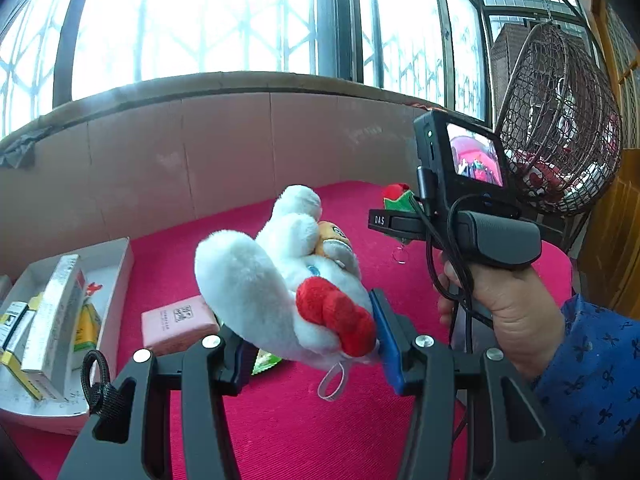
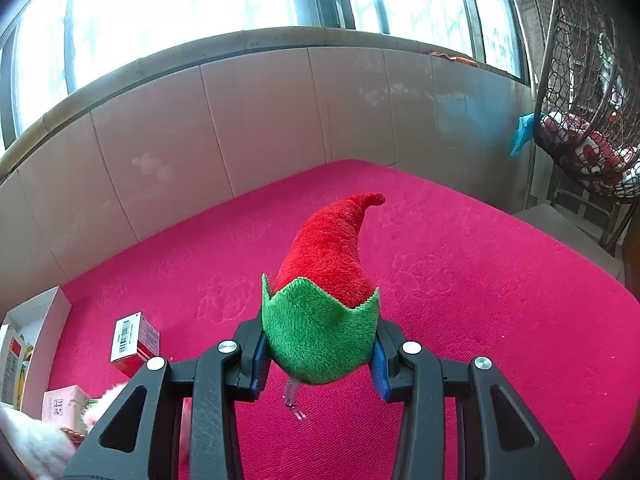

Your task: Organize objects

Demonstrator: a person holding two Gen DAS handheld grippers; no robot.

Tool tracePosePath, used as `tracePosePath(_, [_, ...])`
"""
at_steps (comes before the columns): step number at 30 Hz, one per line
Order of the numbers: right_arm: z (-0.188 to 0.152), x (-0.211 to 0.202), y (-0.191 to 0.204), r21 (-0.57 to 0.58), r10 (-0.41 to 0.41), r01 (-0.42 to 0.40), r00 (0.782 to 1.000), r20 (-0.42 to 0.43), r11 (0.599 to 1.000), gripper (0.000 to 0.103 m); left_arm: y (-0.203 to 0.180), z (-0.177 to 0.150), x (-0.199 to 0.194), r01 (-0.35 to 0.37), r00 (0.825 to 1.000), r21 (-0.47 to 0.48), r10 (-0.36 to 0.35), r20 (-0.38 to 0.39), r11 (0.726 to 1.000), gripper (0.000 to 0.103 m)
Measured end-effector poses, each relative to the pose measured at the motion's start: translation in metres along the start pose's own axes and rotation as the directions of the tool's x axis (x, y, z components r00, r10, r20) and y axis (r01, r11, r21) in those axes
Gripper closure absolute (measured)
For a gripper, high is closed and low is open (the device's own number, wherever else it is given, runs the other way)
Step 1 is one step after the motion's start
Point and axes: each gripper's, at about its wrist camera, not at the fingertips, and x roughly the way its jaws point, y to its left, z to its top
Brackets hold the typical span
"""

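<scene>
**A:** How's the tidying going? The left gripper (image 1: 308, 344) is clamping the white plush chicken (image 1: 276, 276) above the pink cloth's (image 1: 320, 432) left edge.

**B:** The right gripper (image 2: 320, 364) is pinching the red-green plush (image 2: 326, 300). A white box (image 1: 116, 264) is holding cartons, while the pink box (image 1: 178, 322) and red carton (image 2: 134, 342) are waiting outside. Halfway, I'd guess.

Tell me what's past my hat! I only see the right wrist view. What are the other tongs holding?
Observer: The left tongs grip a white plush chicken with a red comb.
Operator: What's that white furry stuff in my corner?
Observer: Probably that chicken; it hangs above the pink box.
Operator: What's in the white tray?
Observer: The tray holds several cartons standing on edge, one silver, some yellow.
Operator: Do you see my hat?
Observer: Yes, the hat peeks out behind the right tongs' screen.
</scene>
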Motion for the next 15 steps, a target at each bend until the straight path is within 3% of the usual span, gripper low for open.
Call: tracePosePath(15, [-0.004,-0.003,0.0,0.005,-0.014,0.014,1.0,0.008,1.0,0.06,0.014,0.005,-0.03,0.0,0.999,-0.015,0.0,0.04,1.0,0.053])
